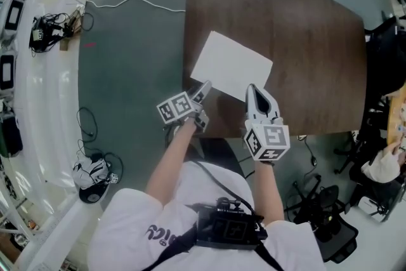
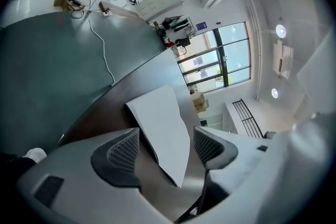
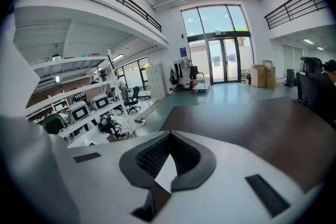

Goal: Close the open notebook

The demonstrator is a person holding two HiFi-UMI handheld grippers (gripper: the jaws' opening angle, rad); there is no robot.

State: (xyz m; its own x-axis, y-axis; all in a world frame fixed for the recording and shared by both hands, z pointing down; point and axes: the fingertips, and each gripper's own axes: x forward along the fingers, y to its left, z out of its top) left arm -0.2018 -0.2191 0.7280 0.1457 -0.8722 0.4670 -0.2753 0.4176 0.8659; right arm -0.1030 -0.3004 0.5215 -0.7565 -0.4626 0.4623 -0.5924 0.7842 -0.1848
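The white notebook (image 1: 231,65) lies flat and closed on the dark brown table (image 1: 304,41), a little askew. My left gripper (image 1: 204,87) sits at its near left corner, rolled onto its side. In the left gripper view the left gripper (image 2: 167,147) is open, and the notebook (image 2: 160,123) reaches in between the pads without touching them. My right gripper (image 1: 252,88) hovers over the near right edge. In the right gripper view the right gripper (image 3: 168,134) has its tips together, and a white patch of the notebook (image 3: 165,176) shows behind them.
The table's near edge runs just under both grippers. A white cable (image 1: 133,2) trails over the grey-green floor at the left. White shelving with gear (image 1: 44,32) lines the far left. A black office chair (image 1: 323,225) stands at the lower right, and a person (image 1: 387,162) is at the right edge.
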